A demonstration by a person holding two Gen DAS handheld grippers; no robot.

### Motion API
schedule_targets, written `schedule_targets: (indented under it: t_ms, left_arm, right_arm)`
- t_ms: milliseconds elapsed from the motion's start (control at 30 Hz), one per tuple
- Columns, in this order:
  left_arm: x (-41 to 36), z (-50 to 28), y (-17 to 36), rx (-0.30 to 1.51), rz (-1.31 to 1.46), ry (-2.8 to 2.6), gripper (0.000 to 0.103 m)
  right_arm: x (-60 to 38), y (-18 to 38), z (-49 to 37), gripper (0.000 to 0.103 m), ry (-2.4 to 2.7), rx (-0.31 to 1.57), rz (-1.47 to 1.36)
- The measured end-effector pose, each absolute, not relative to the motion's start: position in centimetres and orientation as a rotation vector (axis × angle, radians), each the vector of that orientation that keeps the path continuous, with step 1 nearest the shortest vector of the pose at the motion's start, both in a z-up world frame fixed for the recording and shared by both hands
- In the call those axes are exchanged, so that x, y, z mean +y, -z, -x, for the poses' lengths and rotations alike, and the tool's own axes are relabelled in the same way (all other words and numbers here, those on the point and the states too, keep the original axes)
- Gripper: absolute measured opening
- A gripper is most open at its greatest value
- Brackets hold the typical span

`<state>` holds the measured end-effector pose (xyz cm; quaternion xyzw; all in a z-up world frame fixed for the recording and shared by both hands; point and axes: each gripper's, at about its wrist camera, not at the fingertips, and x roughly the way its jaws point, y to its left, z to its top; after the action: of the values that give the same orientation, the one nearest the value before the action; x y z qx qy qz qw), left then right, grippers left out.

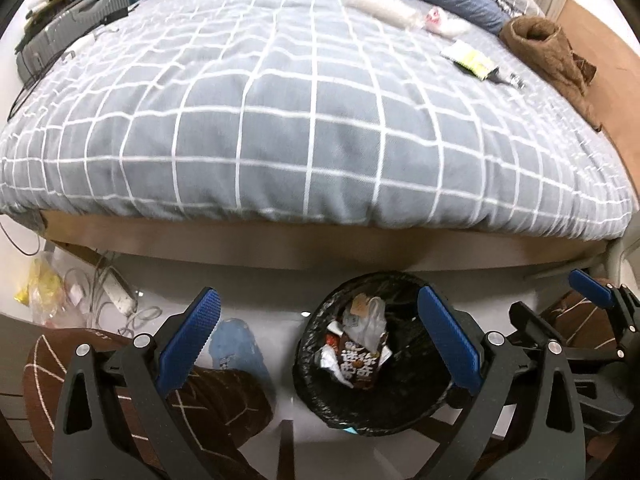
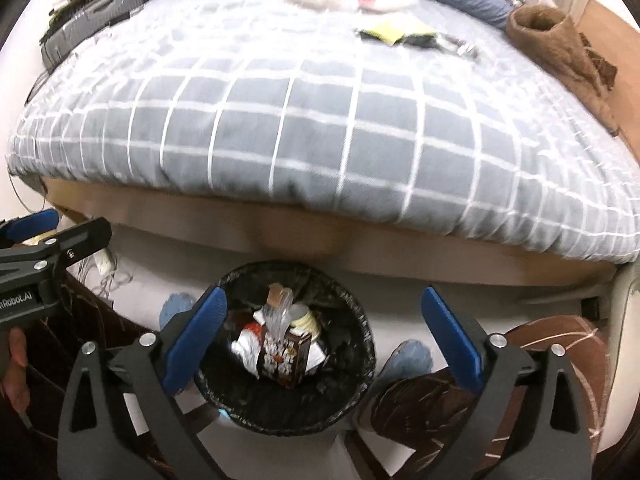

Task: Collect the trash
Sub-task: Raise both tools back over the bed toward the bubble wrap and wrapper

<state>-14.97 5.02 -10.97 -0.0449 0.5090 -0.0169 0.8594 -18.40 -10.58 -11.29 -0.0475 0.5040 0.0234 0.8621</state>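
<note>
Your left gripper (image 1: 318, 332) hangs above the floor at the foot of the bed (image 1: 280, 120), its blue fingers (image 1: 190, 340) spread wide with nothing between them. Just under its right finger stands the trash bin (image 1: 316, 396), lined with a black bag and holding a brown snack wrapper (image 1: 360, 368) among crumpled white plastic. Your right gripper (image 2: 322, 340) hovers over the same bin, its fingers (image 2: 450, 340) likewise released and empty; the bin sits nearer its left finger. Your feet in blue slippers (image 2: 412, 354) stand on either side of the bin.

On the grey checked duvet, well apart from both grippers, more trash lies near the far end: a white plastic bag (image 1: 380, 6), a crumpled white-and-red wrapper (image 1: 436, 20) beside it, and a yellow-and-black packet (image 1: 474, 60) further right. A brown fleece garment (image 1: 548, 44) lies at the bed's right edge.
</note>
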Motion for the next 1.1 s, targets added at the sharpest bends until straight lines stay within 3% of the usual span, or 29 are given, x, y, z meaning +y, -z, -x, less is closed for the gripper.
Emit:
schedule_targets:
  t_ms: [467,800,1100]
  left_arm:
    - [3.9,12.8,5.4,0.964,0.077,0.053,0.097]
    - [1.8,7.2,0.6,0.883,0.071,0.062,0.097]
    - [-0.5,0.0,-0.2,0.873,0.086,0.074,0.097]
  right_arm:
    - [-13.9,3.9,16.7,0.095,0.028,0.875,0.100]
    - [-16.5,-0.3,12.2,0.095,0.072,0.782,0.084]
    - [-17.9,-1.4,6.1,0.095,0.061,0.747,0.084]
